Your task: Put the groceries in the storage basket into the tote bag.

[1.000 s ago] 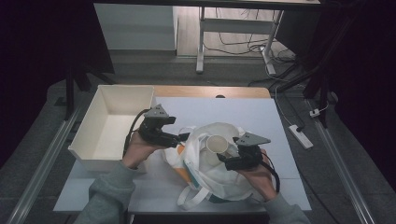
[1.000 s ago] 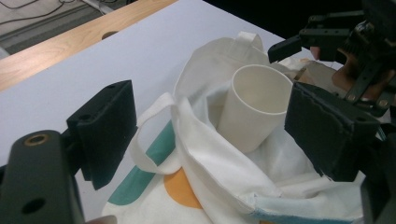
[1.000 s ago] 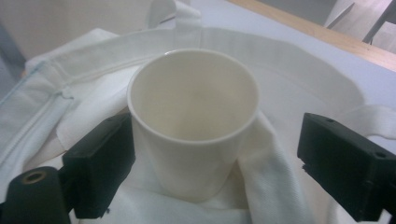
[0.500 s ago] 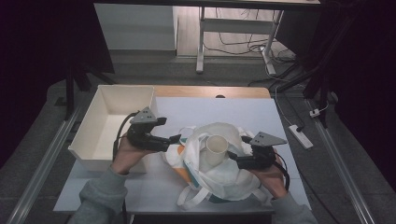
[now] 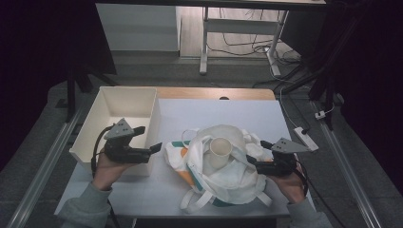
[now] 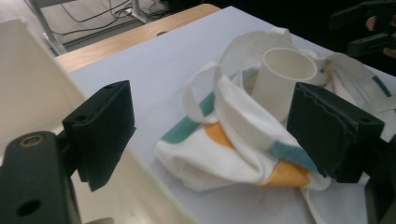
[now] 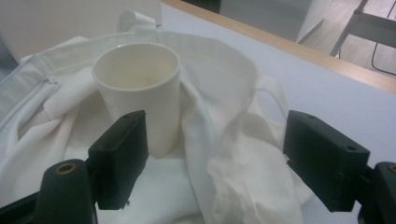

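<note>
A plain white paper cup [image 5: 220, 151] stands upright on a crumpled white cloth bag with green and orange patches [image 5: 223, 173] in the middle of the pale table [image 5: 228, 111]. The left gripper [image 5: 148, 143] and the right gripper [image 5: 254, 154] sit beside the bag — jaws wide apart, holding nothing. A white tray [image 5: 110, 110] is at the left.
</note>
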The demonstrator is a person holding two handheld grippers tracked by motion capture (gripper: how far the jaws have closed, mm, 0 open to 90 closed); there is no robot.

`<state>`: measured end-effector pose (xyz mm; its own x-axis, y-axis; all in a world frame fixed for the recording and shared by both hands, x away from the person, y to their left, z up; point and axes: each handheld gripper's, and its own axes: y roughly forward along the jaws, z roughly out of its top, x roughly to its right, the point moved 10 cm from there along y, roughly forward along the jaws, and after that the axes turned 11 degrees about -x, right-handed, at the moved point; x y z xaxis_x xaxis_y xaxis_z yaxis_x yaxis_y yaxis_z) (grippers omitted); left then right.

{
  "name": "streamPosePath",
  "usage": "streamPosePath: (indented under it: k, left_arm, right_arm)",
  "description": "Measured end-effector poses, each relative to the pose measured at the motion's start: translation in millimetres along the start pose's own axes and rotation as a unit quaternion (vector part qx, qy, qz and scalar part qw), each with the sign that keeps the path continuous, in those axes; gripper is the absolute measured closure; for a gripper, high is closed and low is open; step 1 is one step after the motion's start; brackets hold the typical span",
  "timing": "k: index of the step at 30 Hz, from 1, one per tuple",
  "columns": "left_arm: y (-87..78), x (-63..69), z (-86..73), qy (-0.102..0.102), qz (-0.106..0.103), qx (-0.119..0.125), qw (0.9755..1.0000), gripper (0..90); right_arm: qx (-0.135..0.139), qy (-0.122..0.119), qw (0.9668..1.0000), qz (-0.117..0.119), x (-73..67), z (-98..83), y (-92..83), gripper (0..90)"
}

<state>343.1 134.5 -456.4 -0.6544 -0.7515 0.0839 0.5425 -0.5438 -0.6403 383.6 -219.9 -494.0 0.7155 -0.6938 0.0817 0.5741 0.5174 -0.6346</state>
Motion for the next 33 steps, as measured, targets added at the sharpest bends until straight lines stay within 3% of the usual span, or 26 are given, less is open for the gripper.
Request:
streamPosePath:
  k: [12,23,26,33]
  left_arm:
    - [-12.0,-14.1,-42.7,-0.027,0.009,-0.009,0.9996,12.5]
    - [-2.8,-15.9,-82.1,-0.051,0.004,-0.036,0.9980,11.6]
    - [-1.6,-19.0,-88.7,-0.060,0.005,-0.040,0.9974,11.6]
    - [-0.1,-17.9,-88.9,-0.057,0.004,-0.042,0.9975,11.4]
  right_arm:
    - [0.001,0.005,0.9998,-0.017,10.6,-15.4,-13.8,22.7]
    - [0.003,0.017,0.9995,-0.025,20.9,-34.5,-26.8,24.1]
    - [0.000,0.019,0.9995,-0.025,22.6,-38.6,-27.5,24.6]
    - [-0.008,0.017,0.9994,-0.029,24.5,-42.8,-25.7,24.8]
